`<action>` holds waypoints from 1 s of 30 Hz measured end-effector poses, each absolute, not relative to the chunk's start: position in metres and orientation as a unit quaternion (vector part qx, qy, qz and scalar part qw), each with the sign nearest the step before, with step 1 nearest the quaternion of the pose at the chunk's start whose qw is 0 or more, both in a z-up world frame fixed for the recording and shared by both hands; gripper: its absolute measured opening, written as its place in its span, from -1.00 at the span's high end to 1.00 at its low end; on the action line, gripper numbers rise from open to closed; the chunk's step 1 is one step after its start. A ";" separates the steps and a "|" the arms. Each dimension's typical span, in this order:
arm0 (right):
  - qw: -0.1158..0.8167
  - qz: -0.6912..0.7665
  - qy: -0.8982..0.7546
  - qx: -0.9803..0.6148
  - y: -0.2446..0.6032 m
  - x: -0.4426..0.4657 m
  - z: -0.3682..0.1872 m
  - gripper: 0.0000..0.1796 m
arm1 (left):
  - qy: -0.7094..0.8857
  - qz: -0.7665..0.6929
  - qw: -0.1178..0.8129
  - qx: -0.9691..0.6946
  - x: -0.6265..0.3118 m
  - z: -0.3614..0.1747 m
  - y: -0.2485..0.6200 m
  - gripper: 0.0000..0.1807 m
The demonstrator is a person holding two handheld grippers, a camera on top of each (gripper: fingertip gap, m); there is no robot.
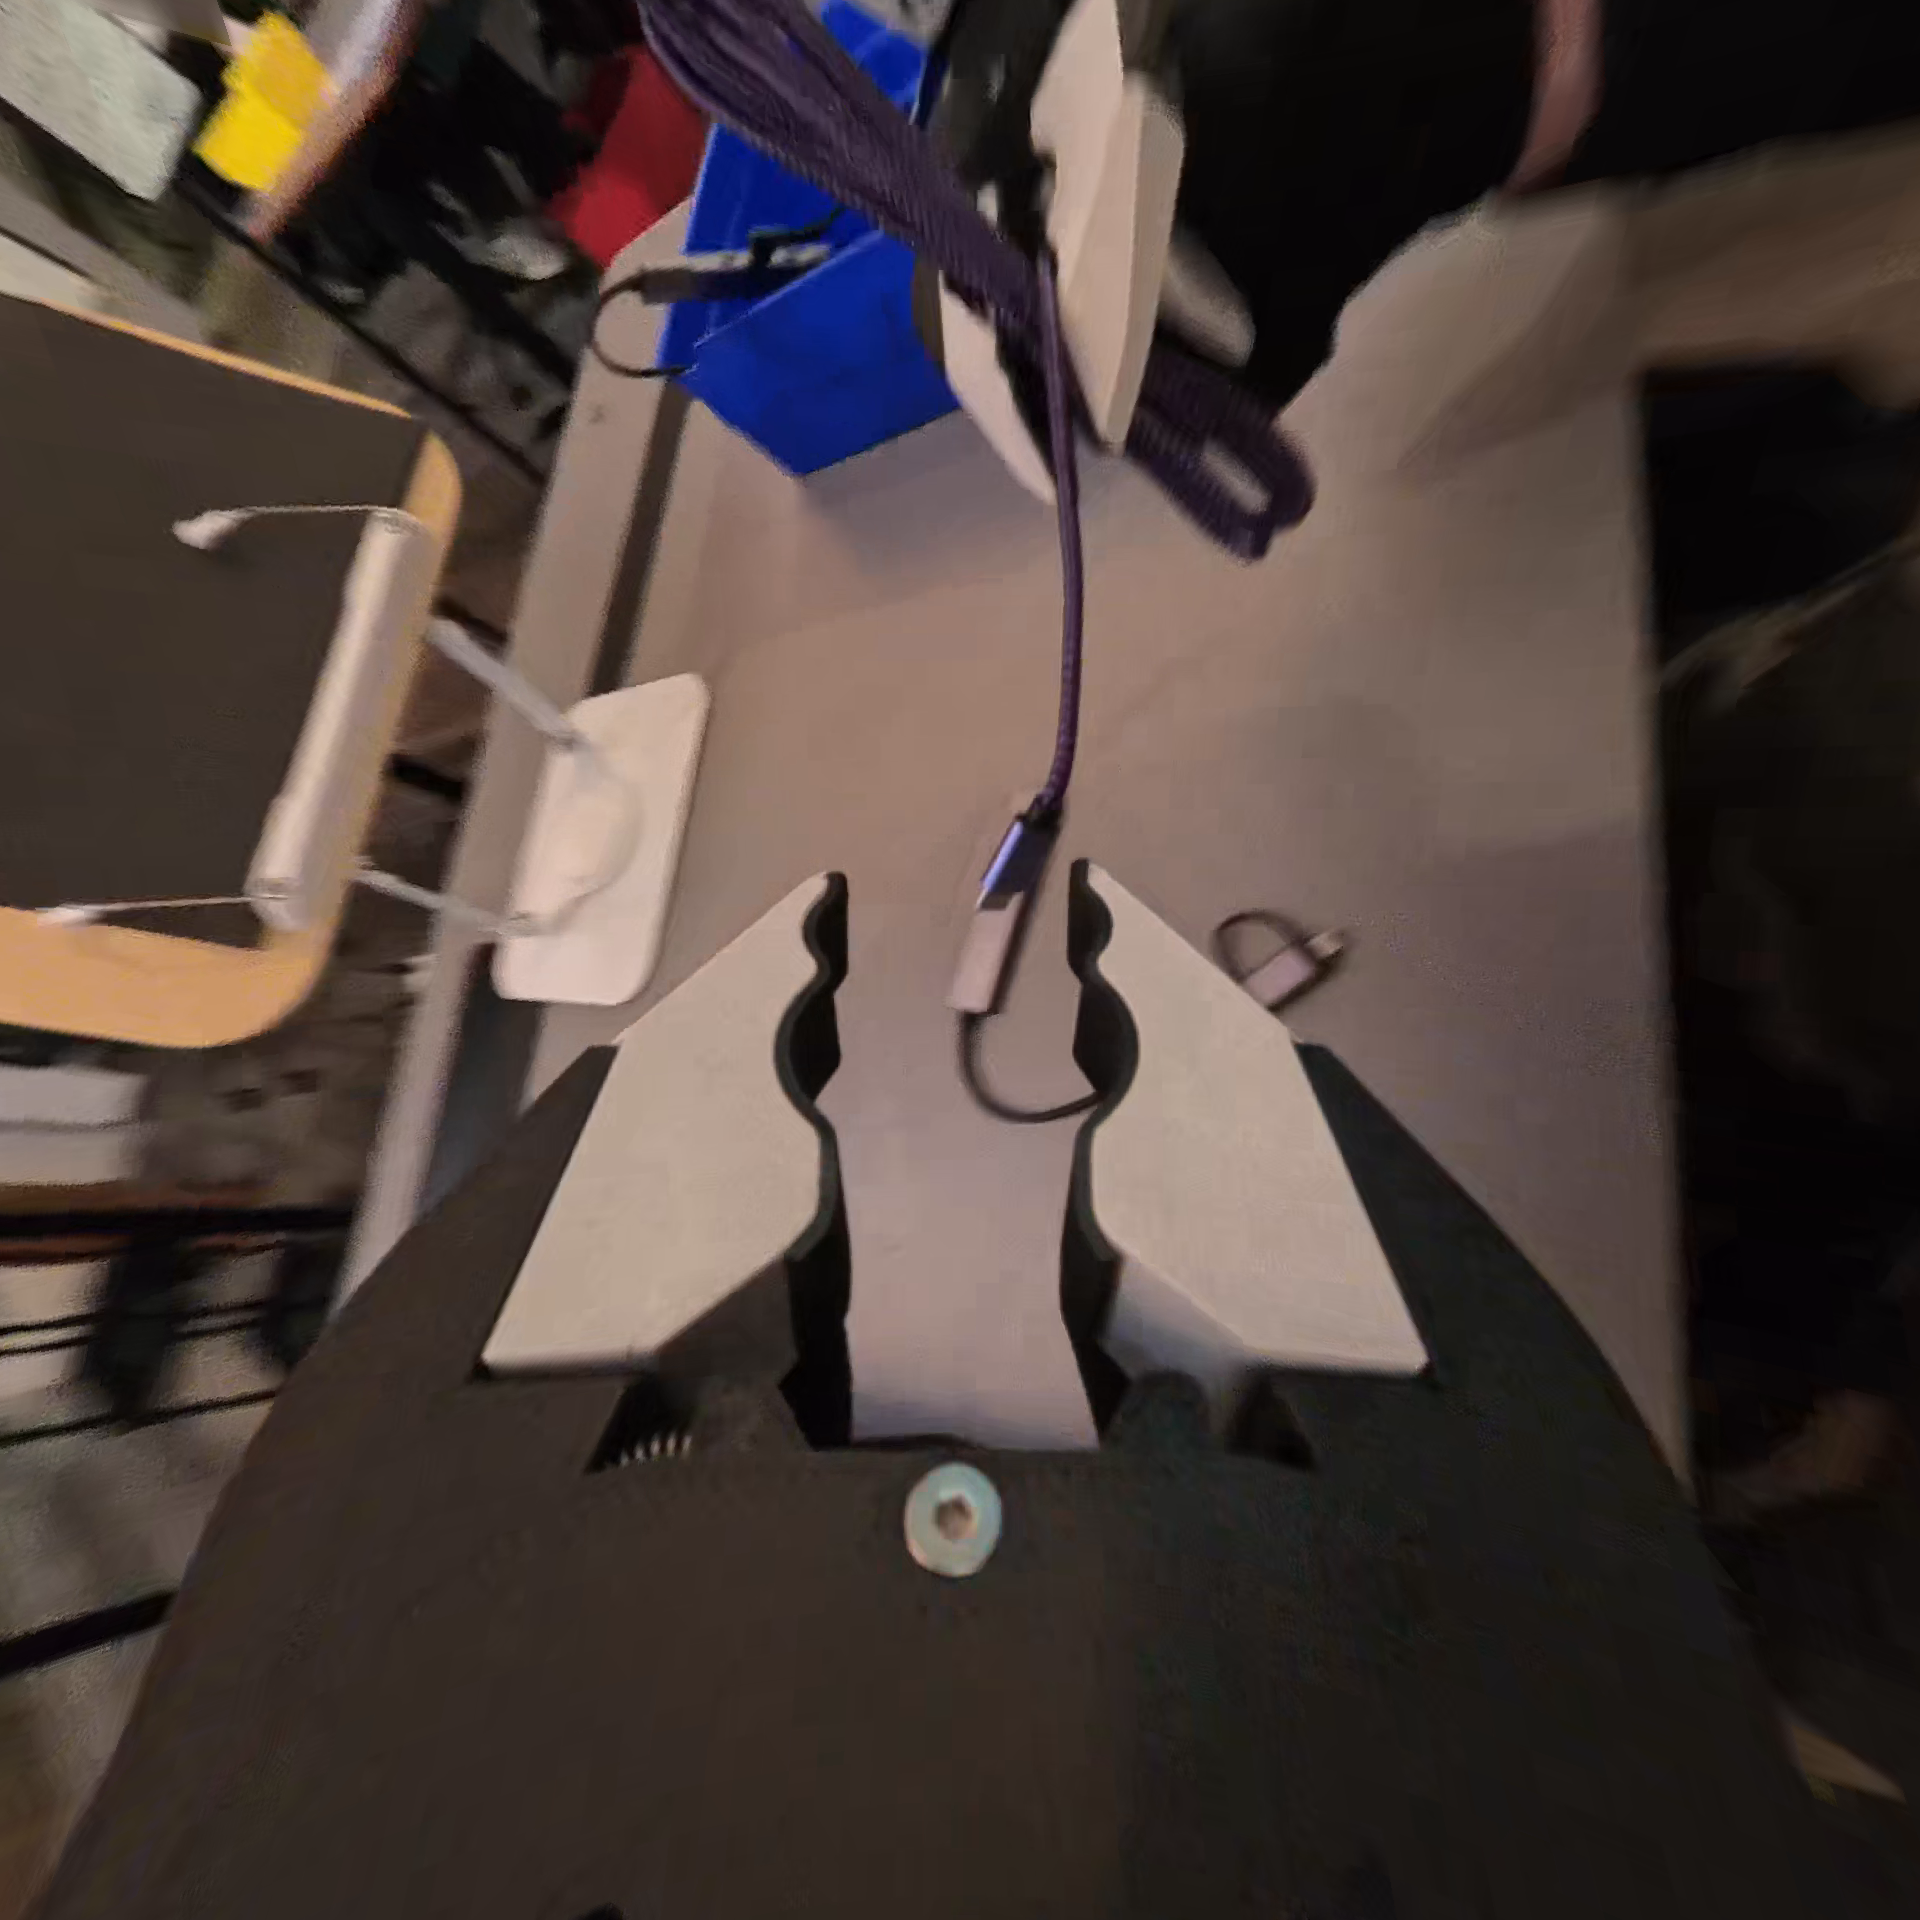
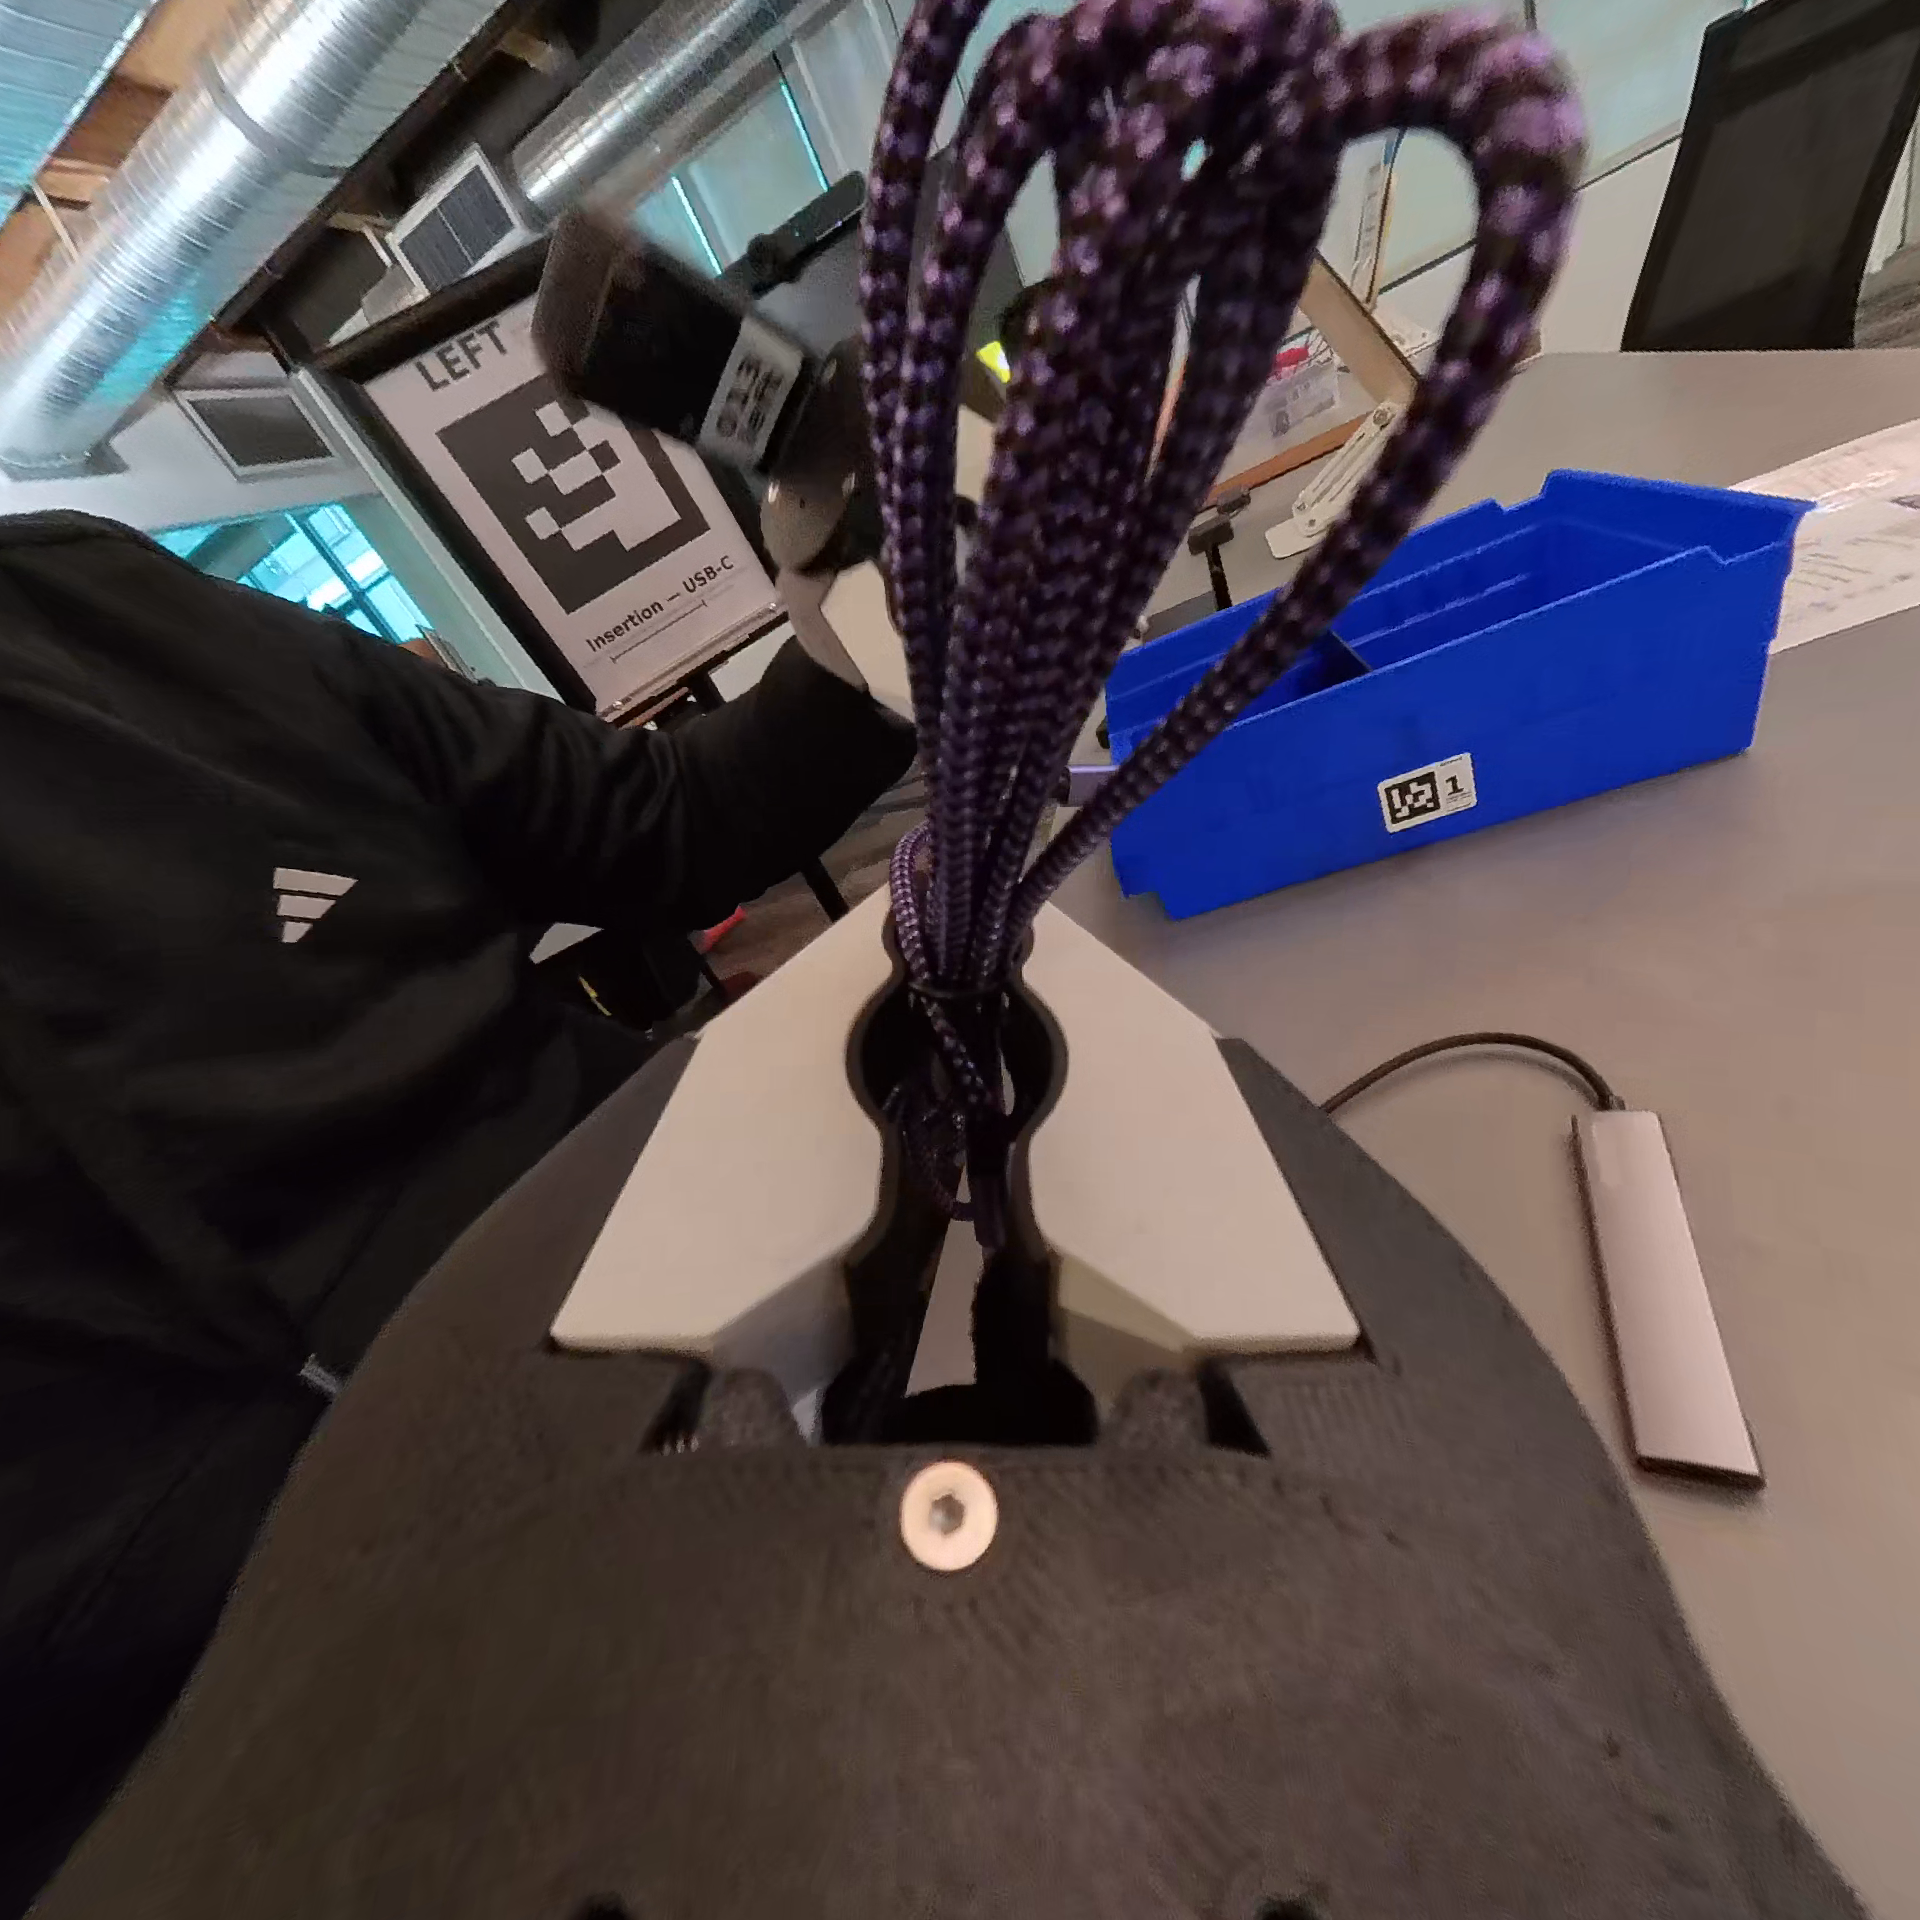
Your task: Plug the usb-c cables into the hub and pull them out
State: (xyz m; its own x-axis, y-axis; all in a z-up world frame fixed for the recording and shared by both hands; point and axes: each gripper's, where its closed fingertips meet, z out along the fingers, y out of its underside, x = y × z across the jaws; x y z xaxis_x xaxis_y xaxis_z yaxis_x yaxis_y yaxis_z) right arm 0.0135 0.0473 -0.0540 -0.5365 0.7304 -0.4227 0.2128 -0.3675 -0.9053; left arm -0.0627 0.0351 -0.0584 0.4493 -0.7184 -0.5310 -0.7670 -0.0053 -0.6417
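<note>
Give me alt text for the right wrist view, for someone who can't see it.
The right claw is shut on a bundled purple braided cable whose loops stand above it. On the grey table behind sits a blue bin, with a slim grey hub to the right. A person's black sleeve fills the left.

The right gripper (image 2: 961, 961) clamps a bundled purple braided cable (image 2: 997, 582) above the grey table (image 2: 1558, 956), near a blue plastic bin (image 2: 1455, 727).

purple braided cable (image 2: 1049, 540) loops cut off at top edge, hub (image 1: 977, 961) blurred, ports indiscernible
</note>
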 end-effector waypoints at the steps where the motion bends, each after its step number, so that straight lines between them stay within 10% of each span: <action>1: 0.183 0.700 -0.528 -0.444 0.049 0.016 -0.054 0.90 | 0.538 0.063 0.469 -0.698 -0.061 -0.063 0.037 0.56; 8: 0.158 0.718 -0.515 -0.441 0.047 0.025 -0.056 0.89 | 0.577 0.130 0.454 -0.666 -0.041 -0.090 0.048 0.90; 30: 0.223 0.416 -0.451 -0.757 0.114 0.092 -0.202 0.68 | 0.541 -0.020 0.377 -0.751 0.008 -0.150 0.080 0.91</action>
